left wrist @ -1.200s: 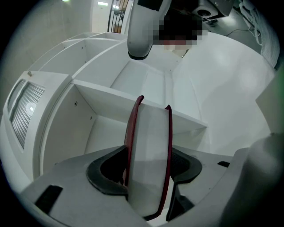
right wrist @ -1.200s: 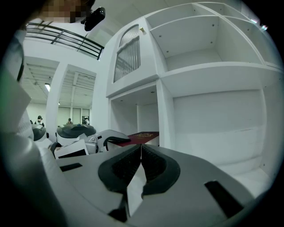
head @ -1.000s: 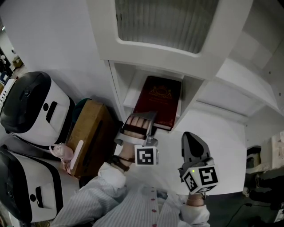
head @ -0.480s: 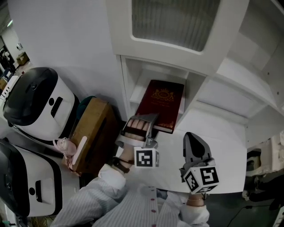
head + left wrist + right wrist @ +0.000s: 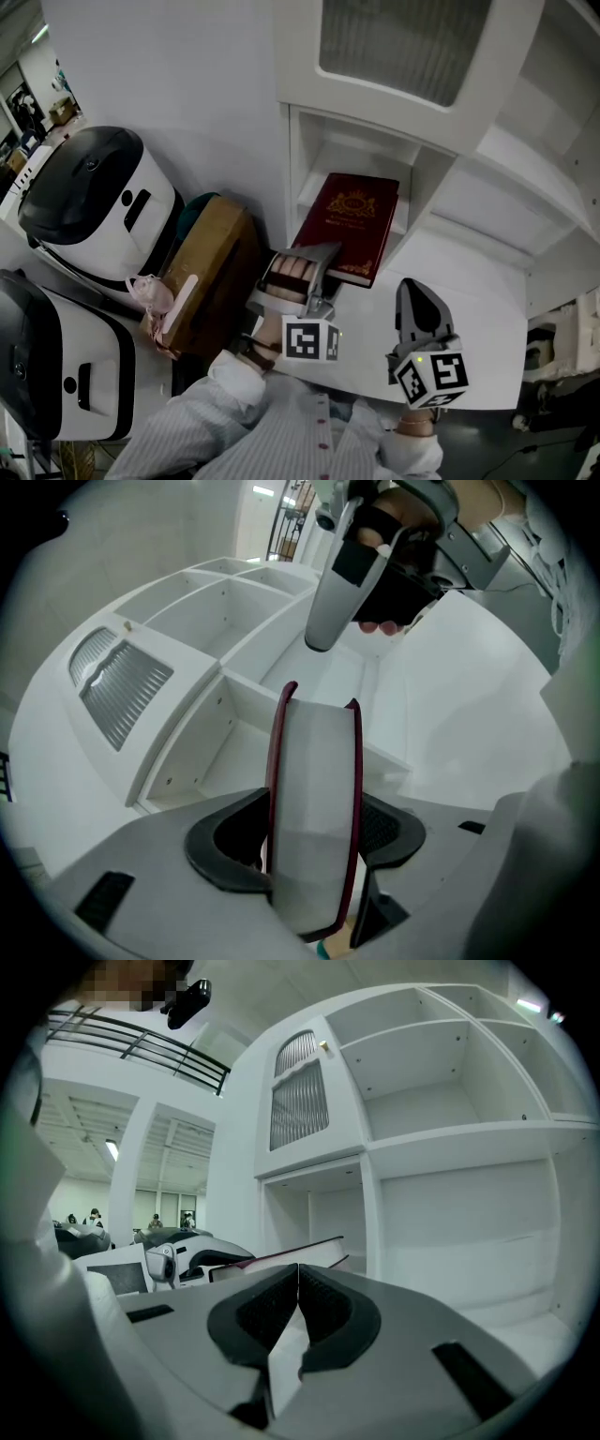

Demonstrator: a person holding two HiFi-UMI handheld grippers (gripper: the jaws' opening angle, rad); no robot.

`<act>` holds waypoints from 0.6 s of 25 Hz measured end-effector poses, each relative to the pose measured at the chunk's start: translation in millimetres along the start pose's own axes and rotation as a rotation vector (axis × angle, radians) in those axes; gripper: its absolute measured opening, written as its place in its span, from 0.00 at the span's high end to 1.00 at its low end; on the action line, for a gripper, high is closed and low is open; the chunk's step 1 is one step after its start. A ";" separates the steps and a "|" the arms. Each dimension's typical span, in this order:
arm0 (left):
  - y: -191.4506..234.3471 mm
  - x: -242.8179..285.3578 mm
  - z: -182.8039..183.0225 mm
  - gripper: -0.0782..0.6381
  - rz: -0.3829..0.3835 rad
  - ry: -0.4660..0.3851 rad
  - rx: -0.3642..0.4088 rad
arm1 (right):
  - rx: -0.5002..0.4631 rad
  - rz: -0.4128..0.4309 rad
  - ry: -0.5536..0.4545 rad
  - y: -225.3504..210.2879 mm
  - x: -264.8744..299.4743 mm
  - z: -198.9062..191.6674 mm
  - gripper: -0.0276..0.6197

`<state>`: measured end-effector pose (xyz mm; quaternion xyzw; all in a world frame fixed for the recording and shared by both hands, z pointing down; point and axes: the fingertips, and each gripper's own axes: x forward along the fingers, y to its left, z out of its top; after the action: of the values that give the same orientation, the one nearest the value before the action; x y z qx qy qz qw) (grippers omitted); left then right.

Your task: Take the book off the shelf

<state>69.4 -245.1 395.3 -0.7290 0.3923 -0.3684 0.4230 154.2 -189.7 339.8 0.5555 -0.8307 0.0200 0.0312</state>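
A thick dark-red book (image 5: 351, 225) with a gold crest sticks more than halfway out of a narrow white shelf compartment (image 5: 330, 159). My left gripper (image 5: 302, 265) is shut on the book's near end; in the left gripper view the page block (image 5: 315, 799) stands between the two black pads. My right gripper (image 5: 417, 309) hovers to the right of the book, below the shelf front, jaws shut with nothing in them. In the right gripper view the book (image 5: 281, 1252) shows to the left, with the open shelves beyond.
The white shelving unit (image 5: 487, 178) has a louvred door (image 5: 403, 42) above the book's compartment and open bays to the right. To the left stand a brown box (image 5: 211, 258) and two large white-and-black machines (image 5: 98, 202).
The book has come further out of the compartment with my left gripper on it. The right gripper has kept its place beside it.
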 end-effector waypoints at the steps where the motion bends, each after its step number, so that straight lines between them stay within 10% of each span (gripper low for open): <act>1: 0.9 -4.5 -1.4 0.53 0.004 0.000 -0.013 | -0.001 0.006 -0.001 3.0 -0.4 -0.4 0.94; 15: 17.5 -58.9 -11.0 0.54 0.050 0.032 -0.242 | -0.006 0.107 0.011 26.4 -2.3 -0.8 0.94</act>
<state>30.5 -202.5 371.4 -0.7588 0.4587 -0.3190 0.3346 130.7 -177.4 340.4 0.5101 -0.8590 0.0223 0.0362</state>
